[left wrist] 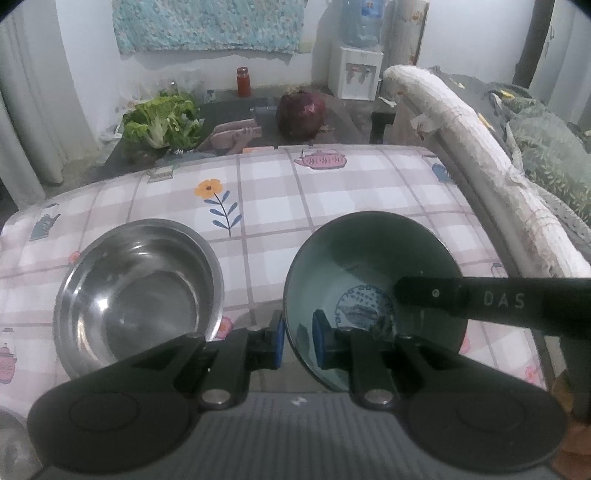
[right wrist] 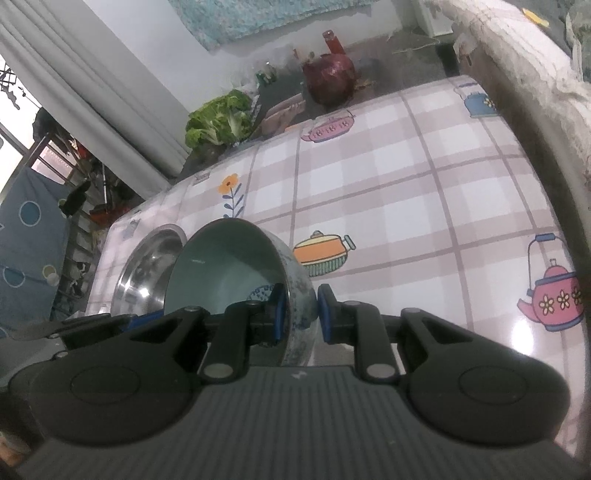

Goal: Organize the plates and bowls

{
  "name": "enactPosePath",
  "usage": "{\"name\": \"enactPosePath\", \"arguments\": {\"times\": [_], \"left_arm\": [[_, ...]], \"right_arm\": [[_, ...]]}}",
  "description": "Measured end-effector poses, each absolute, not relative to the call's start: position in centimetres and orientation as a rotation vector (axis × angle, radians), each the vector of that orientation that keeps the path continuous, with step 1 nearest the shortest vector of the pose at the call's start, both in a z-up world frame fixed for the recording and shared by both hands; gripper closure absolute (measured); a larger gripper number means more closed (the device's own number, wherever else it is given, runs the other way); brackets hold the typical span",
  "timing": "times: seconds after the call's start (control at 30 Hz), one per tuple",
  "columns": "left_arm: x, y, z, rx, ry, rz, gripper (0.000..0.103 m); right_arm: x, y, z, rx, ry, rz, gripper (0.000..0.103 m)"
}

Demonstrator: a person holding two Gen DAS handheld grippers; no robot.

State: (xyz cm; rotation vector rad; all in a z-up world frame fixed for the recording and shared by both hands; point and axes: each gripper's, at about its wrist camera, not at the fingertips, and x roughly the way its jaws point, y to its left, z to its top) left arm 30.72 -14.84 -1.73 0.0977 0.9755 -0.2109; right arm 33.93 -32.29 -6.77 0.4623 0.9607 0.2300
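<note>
Left claw [left wrist: 298, 334]: nearly closed, its blue pads pinching the near rim of the green bowl [left wrist: 369, 258], one pad outside the wall and one inside.
Right claw [right wrist: 298, 314]: nearly closed as well, clamped over the same bowl's rim on its other side; from the left wrist view its black finger reaches in across the bowl from the right.
Green bowl: held by both claws at once, tipped so its pale green inside faces away from the holder; a dark printed mark sits on its floor, and its outer wall looks speckled blue-grey in the right wrist view. Whether its base touches the bench I cannot tell.
Steel bowl [left wrist: 138, 291]: sits upright on the bench, just beside the green bowl on its left, shiny and empty.
Bench [left wrist: 332, 192]: covered with a pink-and-white checked cloth printed with teapots, pots and a flower.
Beyond the bench: a lower dark surface carries a leafy green lettuce [left wrist: 162, 120] and a red cabbage [left wrist: 301, 114], with a red jar [left wrist: 242, 81] behind them.
Far wall: a water dispenser [left wrist: 356, 70] stands on the right, and a pale blue textured cloth [left wrist: 210, 22] hangs above.
</note>
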Motion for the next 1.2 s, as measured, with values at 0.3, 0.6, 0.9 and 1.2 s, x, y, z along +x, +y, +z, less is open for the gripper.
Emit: {"name": "enactPosePath", "arguments": {"times": [0.3, 0.6, 0.9, 1.2], "left_arm": [[30.2, -12.1, 0.5, 0.056, 0.935, -0.185, 0.086], [30.9, -6.3, 2.2, 0.002, 0.903, -0.098, 0.086], [33.7, -0.7, -0.2, -0.049, 0.944, -0.006, 0.086], [35.7, 1.4, -4.3, -0.038, 1.021, 0.04, 0.086]], "right_arm": [[33.9, -30.1, -4.1, 0.44, 0.934, 0.249, 0.085], [35.9, -24.4, -2.3, 0.411, 0.926, 0.322, 0.085], [39.7, -18.4, -4.4, 0.408, 0.981, 0.379, 0.085], [42.2, -15.2, -8.7, 0.387, 1.049, 0.38, 0.085]]}}
